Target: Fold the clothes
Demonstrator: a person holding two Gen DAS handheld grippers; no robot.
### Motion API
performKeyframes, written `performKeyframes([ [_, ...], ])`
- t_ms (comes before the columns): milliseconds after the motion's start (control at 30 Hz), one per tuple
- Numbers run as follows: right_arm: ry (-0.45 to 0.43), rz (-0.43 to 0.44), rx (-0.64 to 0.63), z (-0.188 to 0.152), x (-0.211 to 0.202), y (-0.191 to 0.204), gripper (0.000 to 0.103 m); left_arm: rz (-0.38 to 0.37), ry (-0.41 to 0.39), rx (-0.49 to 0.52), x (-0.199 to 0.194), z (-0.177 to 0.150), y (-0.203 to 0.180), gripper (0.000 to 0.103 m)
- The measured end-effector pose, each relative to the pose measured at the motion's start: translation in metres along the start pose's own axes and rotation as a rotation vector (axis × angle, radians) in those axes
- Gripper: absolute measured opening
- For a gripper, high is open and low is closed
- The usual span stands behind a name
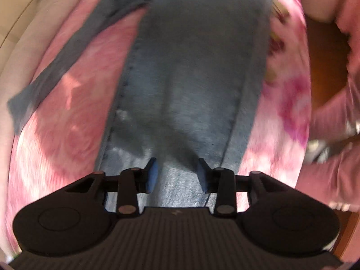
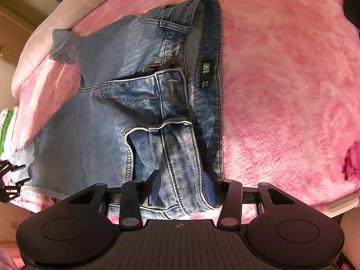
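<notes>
Blue jeans (image 2: pixel 108 121) lie on a pink fluffy blanket (image 2: pixel 281 85), with the waistband (image 2: pixel 180 153) and its dark label (image 2: pixel 205 74) running up the middle of the right wrist view. My right gripper (image 2: pixel 183 189) points down over the near end of the waistband. Its jaws stand apart, with the band lying loose between them. The left wrist view is blurred and shows a jeans leg (image 1: pixel 184 78) stretching away. My left gripper (image 1: pixel 177 173) hovers over that leg, open, with flat denim under the gap. It also shows at the far left edge (image 2: pixel 11 180) of the right wrist view, by the leg ends.
The blanket (image 1: pixel 74 112) covers a bed. A pale bed edge (image 2: pixel 40 38) runs along its far left side. Green and white cloth (image 2: pixel 6 126) lies at the left edge. Brown wood (image 1: pixel 326 56) and bunched pink fabric (image 1: pixel 333 175) show on the right of the left wrist view.
</notes>
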State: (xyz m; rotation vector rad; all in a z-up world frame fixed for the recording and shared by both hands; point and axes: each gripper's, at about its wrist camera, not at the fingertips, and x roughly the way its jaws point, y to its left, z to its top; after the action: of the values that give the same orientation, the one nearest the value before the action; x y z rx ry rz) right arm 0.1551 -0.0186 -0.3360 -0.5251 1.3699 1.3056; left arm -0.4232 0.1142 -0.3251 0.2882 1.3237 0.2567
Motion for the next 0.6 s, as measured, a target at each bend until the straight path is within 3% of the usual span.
performKeyframes([
  [33, 0.004, 0.0, -0.008, 0.0, 0.001, 0.001, 0.045, -0.013, 0.006, 0.029, 0.004, 0.001, -0.002, 0.024],
  [67, 0.008, -0.006, -0.022, 0.0, 0.002, 0.002, 0.037, -0.035, 0.007, 0.055, 0.007, 0.002, -0.003, 0.013],
  [100, 0.013, -0.013, -0.036, 0.0, 0.002, 0.002, 0.025, -0.046, 0.005, 0.074, 0.009, -0.001, -0.003, 0.006],
  [133, 0.017, -0.019, -0.051, 0.001, 0.003, 0.003, 0.002, -0.052, 0.005, 0.096, 0.011, 0.001, -0.003, 0.004],
  [300, 0.01, -0.025, -0.112, 0.001, -0.01, 0.002, 0.001, -0.079, -0.021, 0.158, -0.001, -0.007, 0.001, 0.001],
  [433, -0.024, 0.024, -0.062, -0.004, -0.033, -0.013, 0.0, -0.115, -0.057, 0.164, -0.008, -0.011, 0.004, 0.0],
  [600, 0.043, -0.091, -0.11, -0.003, 0.001, -0.001, 0.001, -0.041, 0.007, 0.224, 0.013, -0.005, -0.018, 0.002],
])
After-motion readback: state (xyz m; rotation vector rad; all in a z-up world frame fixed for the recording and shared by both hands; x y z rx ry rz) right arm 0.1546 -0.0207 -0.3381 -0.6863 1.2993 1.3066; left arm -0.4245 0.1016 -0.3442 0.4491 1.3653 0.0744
